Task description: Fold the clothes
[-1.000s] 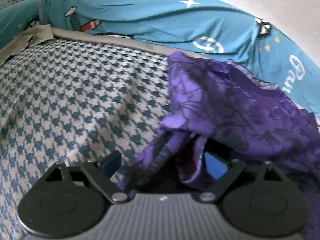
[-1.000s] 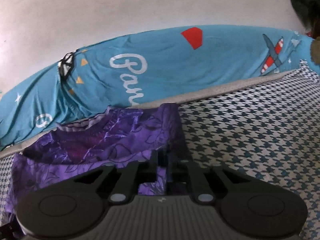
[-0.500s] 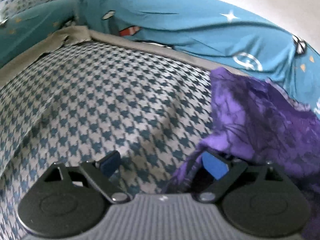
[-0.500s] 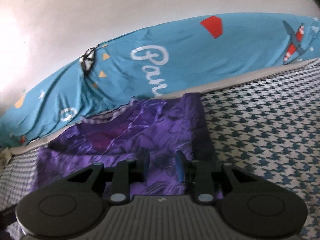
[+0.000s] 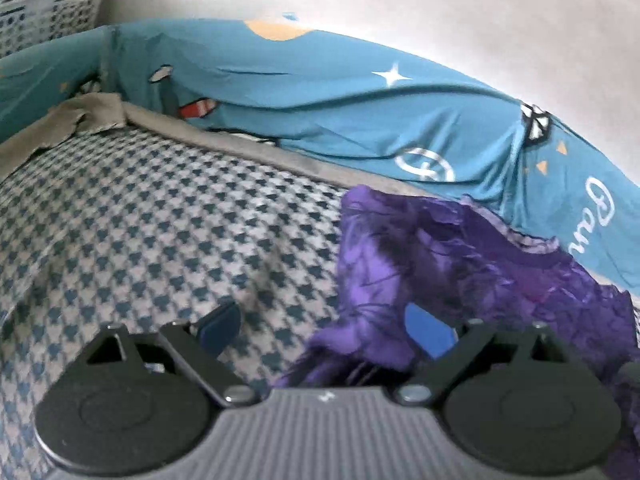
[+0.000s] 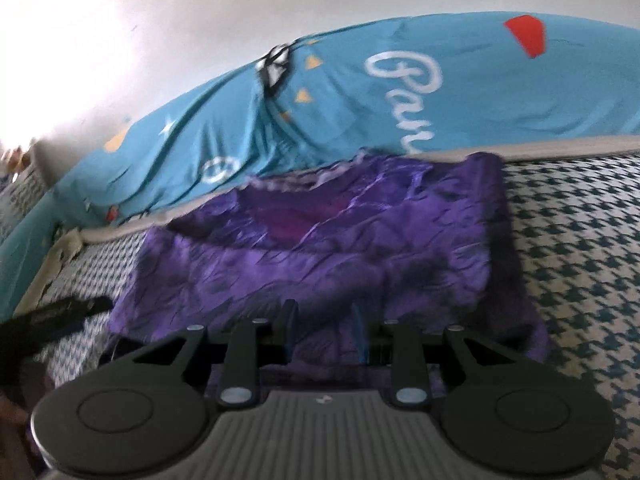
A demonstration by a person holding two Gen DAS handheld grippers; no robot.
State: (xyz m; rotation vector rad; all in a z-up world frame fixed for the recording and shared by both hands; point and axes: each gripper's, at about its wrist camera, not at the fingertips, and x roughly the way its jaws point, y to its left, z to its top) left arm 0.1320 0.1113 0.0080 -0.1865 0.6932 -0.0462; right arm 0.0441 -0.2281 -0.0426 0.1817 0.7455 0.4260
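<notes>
A crumpled purple garment (image 5: 460, 264) lies flat on the houndstooth bed cover (image 5: 160, 220), its neckline toward the teal bumper. In the left wrist view my left gripper (image 5: 324, 330) is open wide at the garment's left edge. Its right fingertip (image 5: 428, 334) rests against the fabric and its left fingertip (image 5: 218, 328) is over bare cover. In the right wrist view the garment (image 6: 320, 248) spreads out in front of my right gripper (image 6: 324, 330). That gripper is open just above the near hem, with nothing pinched between its fingers.
A teal printed bumper cushion (image 5: 360, 120) runs along the white wall behind the bed. A white perforated basket (image 5: 48, 12) stands at the far left. Houndstooth cover (image 6: 580, 260) extends right of the garment. A dark object (image 6: 60, 312), perhaps the other gripper, is at its left.
My right gripper has opened and let go of the purple garment, which now lies spread flatter. My left gripper, still open, has drawn off the fabric to its left edge.
</notes>
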